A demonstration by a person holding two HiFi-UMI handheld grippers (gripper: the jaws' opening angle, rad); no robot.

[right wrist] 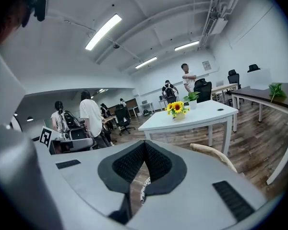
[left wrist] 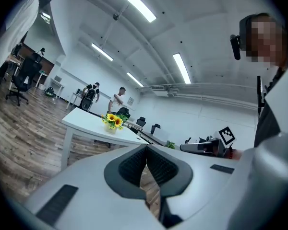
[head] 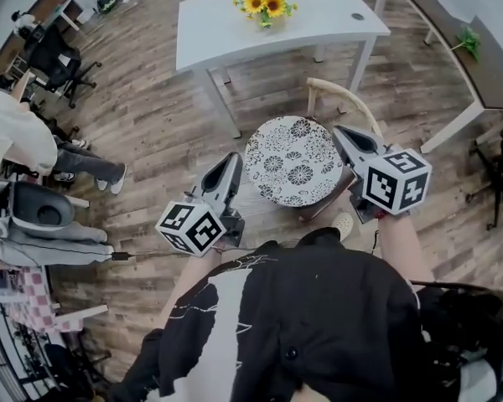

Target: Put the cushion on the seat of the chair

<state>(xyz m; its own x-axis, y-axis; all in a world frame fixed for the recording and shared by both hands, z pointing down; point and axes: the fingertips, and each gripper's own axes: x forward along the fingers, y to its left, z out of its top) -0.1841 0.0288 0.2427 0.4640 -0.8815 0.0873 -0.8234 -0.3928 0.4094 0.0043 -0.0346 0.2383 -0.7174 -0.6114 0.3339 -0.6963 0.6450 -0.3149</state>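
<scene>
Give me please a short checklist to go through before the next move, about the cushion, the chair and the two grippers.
1. The cushion is on the seat of the chair: ok, it lies flat there.
2. The cushion is centred on the seat: cannot tell, it hides most of the seat.
3. The left gripper is empty: ok, jaws shut with nothing between them.
4. The right gripper is empty: ok, jaws shut with nothing between them.
5. Neither gripper grips the cushion: ok, one is at each side of it.
</scene>
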